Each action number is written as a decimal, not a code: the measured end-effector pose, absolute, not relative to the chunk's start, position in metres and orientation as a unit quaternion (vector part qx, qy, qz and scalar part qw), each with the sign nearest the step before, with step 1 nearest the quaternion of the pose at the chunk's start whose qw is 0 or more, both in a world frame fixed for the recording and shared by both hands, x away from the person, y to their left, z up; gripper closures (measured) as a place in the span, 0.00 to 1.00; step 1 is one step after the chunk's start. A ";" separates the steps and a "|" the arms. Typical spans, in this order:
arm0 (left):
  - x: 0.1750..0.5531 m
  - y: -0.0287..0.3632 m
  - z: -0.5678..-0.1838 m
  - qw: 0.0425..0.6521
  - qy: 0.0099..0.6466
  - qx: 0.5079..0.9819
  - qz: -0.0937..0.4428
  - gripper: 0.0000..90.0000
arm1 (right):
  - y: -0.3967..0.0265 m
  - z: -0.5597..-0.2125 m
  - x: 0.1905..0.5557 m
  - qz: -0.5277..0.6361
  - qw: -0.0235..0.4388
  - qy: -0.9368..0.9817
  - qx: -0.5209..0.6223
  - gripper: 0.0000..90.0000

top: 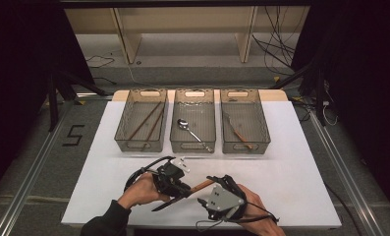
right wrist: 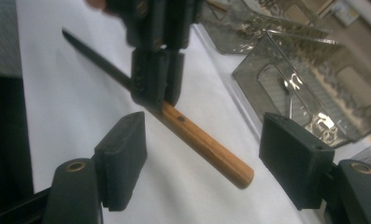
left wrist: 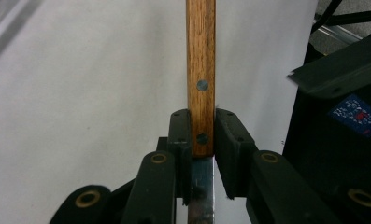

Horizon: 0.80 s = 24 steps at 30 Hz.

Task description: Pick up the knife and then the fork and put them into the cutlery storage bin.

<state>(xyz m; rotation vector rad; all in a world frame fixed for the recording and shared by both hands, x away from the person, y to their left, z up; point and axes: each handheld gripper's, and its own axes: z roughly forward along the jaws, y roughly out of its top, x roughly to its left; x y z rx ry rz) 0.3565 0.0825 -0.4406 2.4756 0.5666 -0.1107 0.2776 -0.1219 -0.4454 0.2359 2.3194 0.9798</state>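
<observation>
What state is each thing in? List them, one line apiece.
Knife: held off the table, gripped where the blade meets the wooden handle.
Left gripper: shut on the knife.
Right gripper: open, jaws either side of the handle end, not touching.
Left bin: upright, holds chopsticks.
Middle bin: upright, holds a spoon.
Right bin: upright, holds a wooden-handled utensil.

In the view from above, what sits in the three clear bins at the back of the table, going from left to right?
Left bin: chopsticks → middle bin: a metal spoon → right bin: a wooden-handled utensil, too small to tell which kind.
</observation>
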 end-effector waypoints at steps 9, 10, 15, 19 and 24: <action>0.356 0.082 -0.440 0.283 0.210 0.934 -0.055 0.85 | -0.101 -0.465 0.263 0.281 0.381 0.880 0.007 0.42; 0.355 0.082 -0.440 0.283 0.208 0.935 -0.054 0.85 | -0.100 -0.466 0.263 0.271 0.391 0.880 -0.010 0.43; 0.353 0.080 -0.440 0.281 0.205 0.936 -0.058 0.85 | -0.094 -0.474 0.258 0.247 0.422 0.872 -0.033 0.52; 0.351 0.079 -0.439 0.276 0.202 0.938 -0.061 0.85 | -0.092 -0.477 0.255 0.234 0.437 0.867 -0.049 0.57; 0.349 0.078 -0.435 0.273 0.195 0.940 -0.064 0.85 | -0.089 -0.483 0.252 0.204 0.467 0.857 -0.075 0.62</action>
